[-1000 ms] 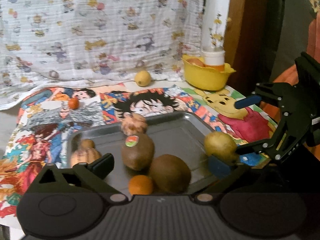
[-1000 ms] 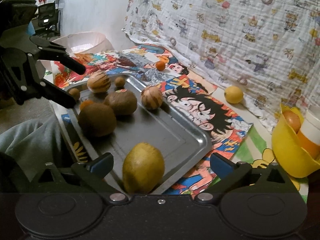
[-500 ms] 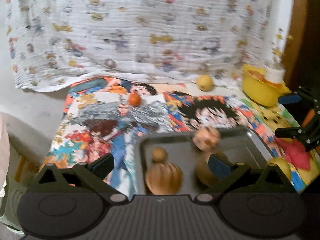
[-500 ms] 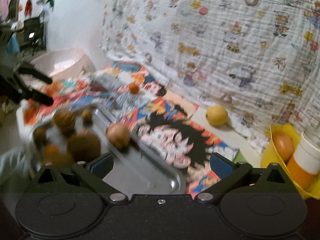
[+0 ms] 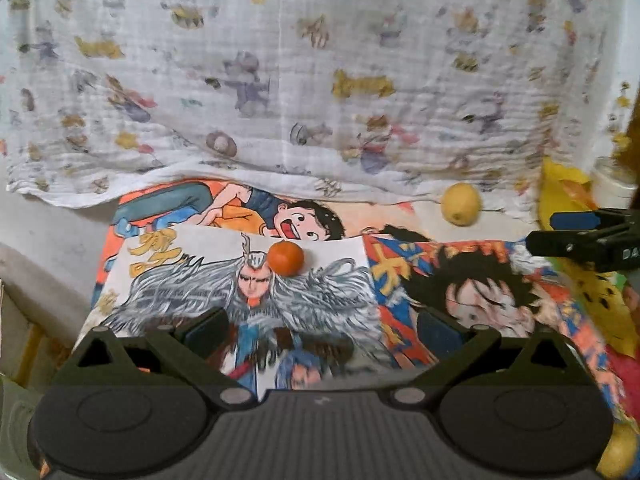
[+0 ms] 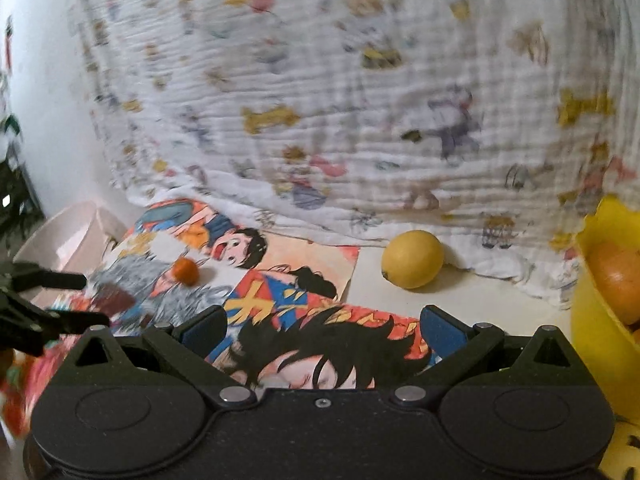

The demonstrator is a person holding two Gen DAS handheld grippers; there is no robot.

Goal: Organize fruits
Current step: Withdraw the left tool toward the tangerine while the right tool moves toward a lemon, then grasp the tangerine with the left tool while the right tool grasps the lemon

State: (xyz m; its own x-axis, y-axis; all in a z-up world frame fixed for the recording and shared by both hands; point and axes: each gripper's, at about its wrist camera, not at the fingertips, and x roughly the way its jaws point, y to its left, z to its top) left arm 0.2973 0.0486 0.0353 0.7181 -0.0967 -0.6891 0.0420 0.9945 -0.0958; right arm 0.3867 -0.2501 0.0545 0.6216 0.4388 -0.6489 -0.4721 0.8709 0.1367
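A small orange fruit (image 5: 285, 258) lies on the cartoon-print mat, straight ahead of my left gripper (image 5: 320, 330), which is open and empty. It also shows in the right wrist view (image 6: 186, 271). A yellow lemon (image 6: 412, 259) lies on the bare table by the hanging cloth, ahead and a little right of my right gripper (image 6: 324, 330), which is open and empty. The lemon also shows in the left wrist view (image 5: 460, 204). The right gripper's fingers (image 5: 576, 236) show at the right edge of the left view. The metal tray is out of view.
A yellow bowl (image 6: 596, 320) holding an orange fruit (image 6: 618, 280) stands at the right. A patterned white cloth (image 5: 300, 80) hangs behind the table. A pale pink basin (image 6: 68, 236) sits at the far left. The left gripper (image 6: 44, 312) shows at the left edge.
Both grippers have moved forward past the tray, which has dropped out of view. The left one now faces the small orange fruit, the right one the lemon.
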